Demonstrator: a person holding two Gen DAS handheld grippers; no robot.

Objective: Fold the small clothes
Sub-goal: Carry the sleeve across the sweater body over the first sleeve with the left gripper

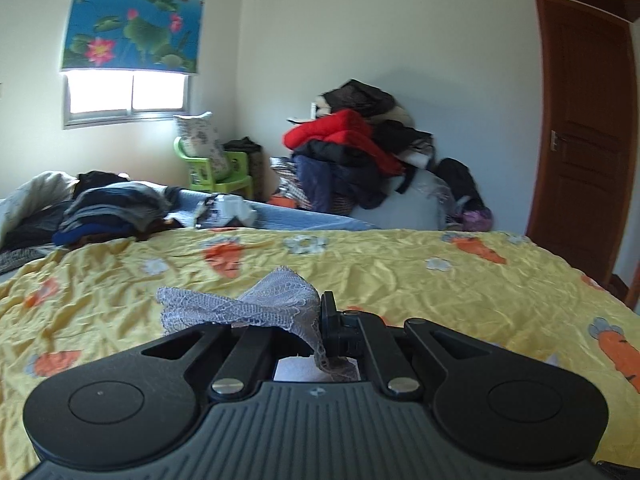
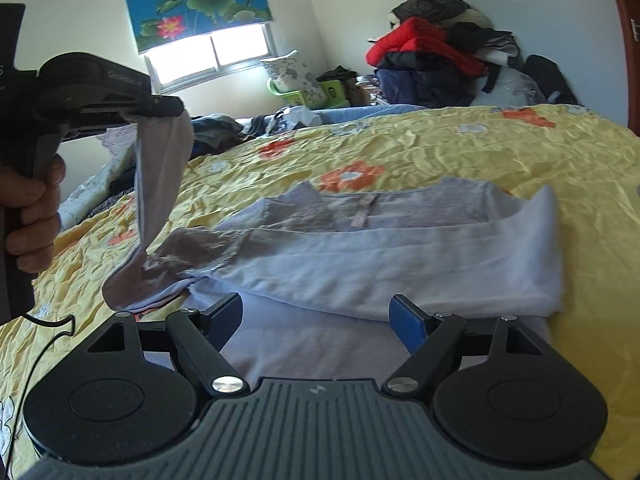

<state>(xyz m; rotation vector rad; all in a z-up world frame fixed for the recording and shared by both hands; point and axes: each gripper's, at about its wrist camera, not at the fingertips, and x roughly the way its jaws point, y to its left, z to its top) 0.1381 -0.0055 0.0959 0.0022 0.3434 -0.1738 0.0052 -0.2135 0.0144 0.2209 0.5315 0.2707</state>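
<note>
A pale lilac top (image 2: 360, 256) lies partly folded on the yellow carrot-print bedspread (image 2: 480, 152). Its sleeve (image 2: 160, 184) rises from the left side up to my left gripper (image 2: 168, 110), which is shut on the lacy cuff and held above the bed. In the left wrist view the lace cuff (image 1: 256, 304) bunches over my left gripper (image 1: 316, 320), pinched between the closed fingers. My right gripper (image 2: 320, 320) is open and empty, just over the near edge of the top.
A stack of dark folded clothes (image 1: 104, 216) lies at the bed's far left. A heap of jackets (image 1: 360, 152) is piled against the far wall. A green chair (image 1: 220, 168) stands under the window. A brown door (image 1: 584, 128) is at right.
</note>
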